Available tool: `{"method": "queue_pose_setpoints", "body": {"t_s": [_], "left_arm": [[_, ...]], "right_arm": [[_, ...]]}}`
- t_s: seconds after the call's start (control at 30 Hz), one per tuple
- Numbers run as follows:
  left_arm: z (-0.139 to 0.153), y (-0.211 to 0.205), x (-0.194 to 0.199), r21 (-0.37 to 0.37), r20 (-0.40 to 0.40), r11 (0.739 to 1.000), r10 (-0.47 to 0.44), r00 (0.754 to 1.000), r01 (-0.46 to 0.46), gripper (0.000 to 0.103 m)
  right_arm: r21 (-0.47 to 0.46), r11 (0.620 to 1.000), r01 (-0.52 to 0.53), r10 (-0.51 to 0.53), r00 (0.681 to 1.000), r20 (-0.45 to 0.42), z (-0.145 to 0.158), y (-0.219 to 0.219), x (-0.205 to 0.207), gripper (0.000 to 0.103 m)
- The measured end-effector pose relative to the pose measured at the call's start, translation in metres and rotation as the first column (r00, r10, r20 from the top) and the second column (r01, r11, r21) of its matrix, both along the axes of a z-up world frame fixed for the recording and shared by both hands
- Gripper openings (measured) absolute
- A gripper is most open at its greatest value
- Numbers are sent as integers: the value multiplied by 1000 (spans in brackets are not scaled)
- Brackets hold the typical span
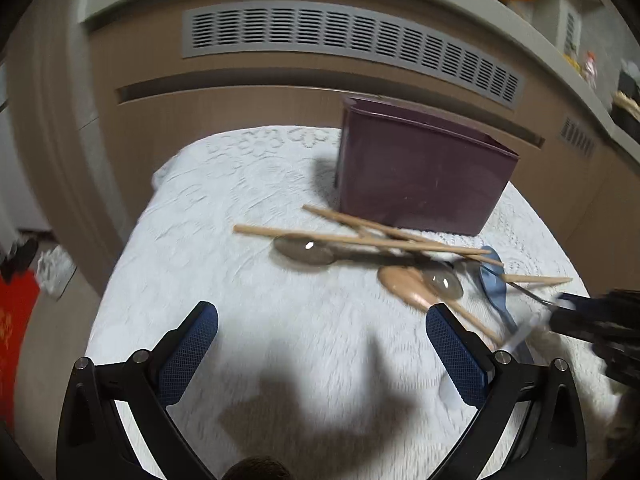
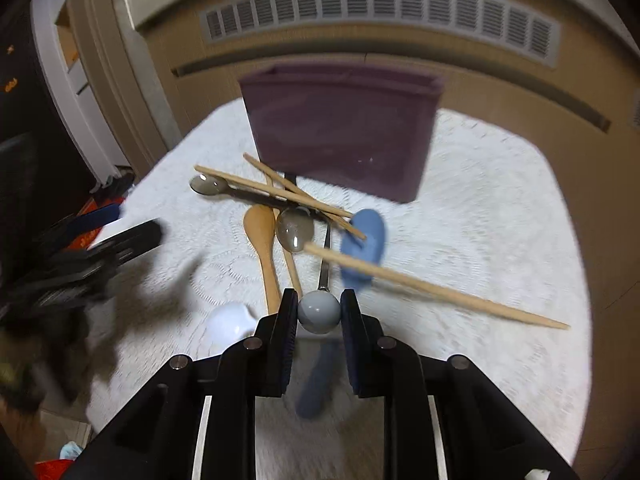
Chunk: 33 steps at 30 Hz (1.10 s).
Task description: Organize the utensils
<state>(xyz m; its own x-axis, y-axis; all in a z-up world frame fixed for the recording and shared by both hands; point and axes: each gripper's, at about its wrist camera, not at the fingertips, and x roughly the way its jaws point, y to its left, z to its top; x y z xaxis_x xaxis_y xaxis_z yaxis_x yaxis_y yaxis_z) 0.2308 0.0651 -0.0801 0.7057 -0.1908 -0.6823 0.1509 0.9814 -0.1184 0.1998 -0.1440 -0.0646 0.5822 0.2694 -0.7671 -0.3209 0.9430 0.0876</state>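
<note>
A heap of utensils lies on the white lace tablecloth [image 1: 224, 216] in front of a purple bin [image 1: 420, 172] [image 2: 340, 132]. It holds wooden chopsticks [image 1: 360, 240] [image 2: 440, 292], a wooden spoon [image 1: 404, 284] [image 2: 262, 240], a blue spoon [image 1: 494, 280] [image 2: 366, 240] and metal spoons [image 1: 304, 250] [image 2: 294, 232]. My right gripper [image 2: 319, 310] [image 1: 568, 306] is shut on the grey ball end [image 2: 319, 312] of a thin metal utensil whose shaft [image 2: 325, 268] runs into the heap. My left gripper [image 1: 322, 320] hangs wide open over bare cloth, left of the heap, with nothing between its fingers.
A white spoon [image 2: 230, 324] lies just left of my right gripper. Behind the table a brown cabinet front with a grey vent grille [image 1: 352, 36] closes off the far side. The cloth's right half [image 2: 500, 200] carries only one long chopstick. Clutter sits on the floor at left [image 1: 52, 268].
</note>
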Motion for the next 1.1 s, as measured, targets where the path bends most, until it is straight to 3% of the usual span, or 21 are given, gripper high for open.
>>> {"method": "queue_pose_setpoints", "body": {"t_s": [0.13,0.23,0.37,0.6,0.7,0.87,1.03,1.1], "left_arm": [[4,-20,35,33,7,996,-81,997,81,103],[3,-36,70,7,-47,986,-167,985,167,103],[-2,-39,108,81,-94,994,-69,993,77,103],[-12,-17,131,85,-160,996,-23,987,37,99],[-21,-5,122,0,-210,999,-33,977,34,88],[-33,1,84,-71,-255,993,-112,960,97,88],[-31,-6,36,-136,-247,972,-220,944,191,88],[-28,-4,29,-122,-231,978,-195,953,171,88]], "right_arm": [[12,999,50,-51,999,17,14,-24,-16,20],[22,996,85,-86,996,18,16,-37,-20,20],[22,996,90,-90,996,10,13,-41,-23,20],[19,998,66,-66,997,-29,-3,-44,-29,20],[30,997,64,-63,997,-35,-7,-43,-30,20],[35,997,63,-61,998,-33,-5,-43,-31,20],[36,997,62,-61,998,-31,-4,-41,-32,20],[35,998,59,-58,998,-33,-5,-40,-33,20]]}}
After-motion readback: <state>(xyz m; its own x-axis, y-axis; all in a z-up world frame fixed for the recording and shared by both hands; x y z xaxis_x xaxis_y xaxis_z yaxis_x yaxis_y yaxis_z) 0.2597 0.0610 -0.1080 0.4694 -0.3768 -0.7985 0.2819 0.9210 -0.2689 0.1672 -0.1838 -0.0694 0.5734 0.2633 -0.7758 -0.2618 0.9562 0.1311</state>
